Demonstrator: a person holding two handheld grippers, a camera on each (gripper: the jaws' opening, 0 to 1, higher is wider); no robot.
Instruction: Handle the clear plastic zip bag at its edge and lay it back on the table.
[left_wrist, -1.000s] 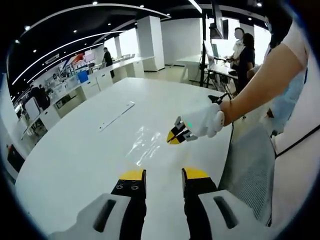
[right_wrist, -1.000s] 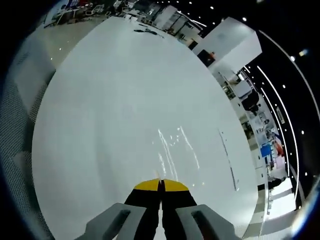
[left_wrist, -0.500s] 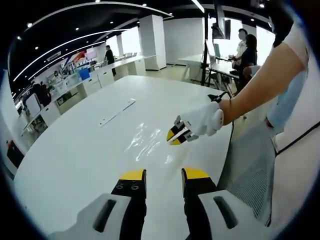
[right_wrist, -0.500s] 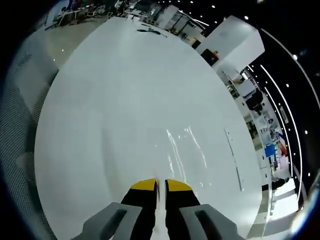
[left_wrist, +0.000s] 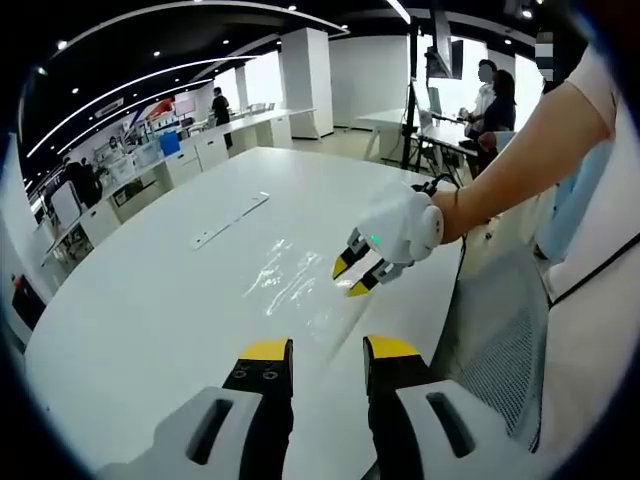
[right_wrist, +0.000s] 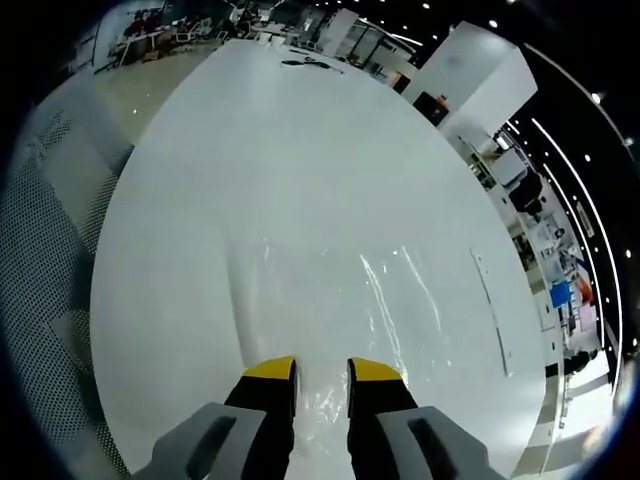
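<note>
Zip bag (right_wrist: 330, 300) was seen lying flat on white surface (right_wrist: 250, 150); both right tongs (right_wrist: 321, 369) and left tongs (left_wrist: 328, 349) were held spread, nothing gripped.

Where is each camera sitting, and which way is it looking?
Left gripper view: rides on the left claw, looking across the white table at the bag; the right claw, open, and the person's arm come in from the right.
Right gripper view: rides on the right claw, looking down its open jaws at the bag lying on the table.
Both views share the bag, the table and the right claw.
</note>
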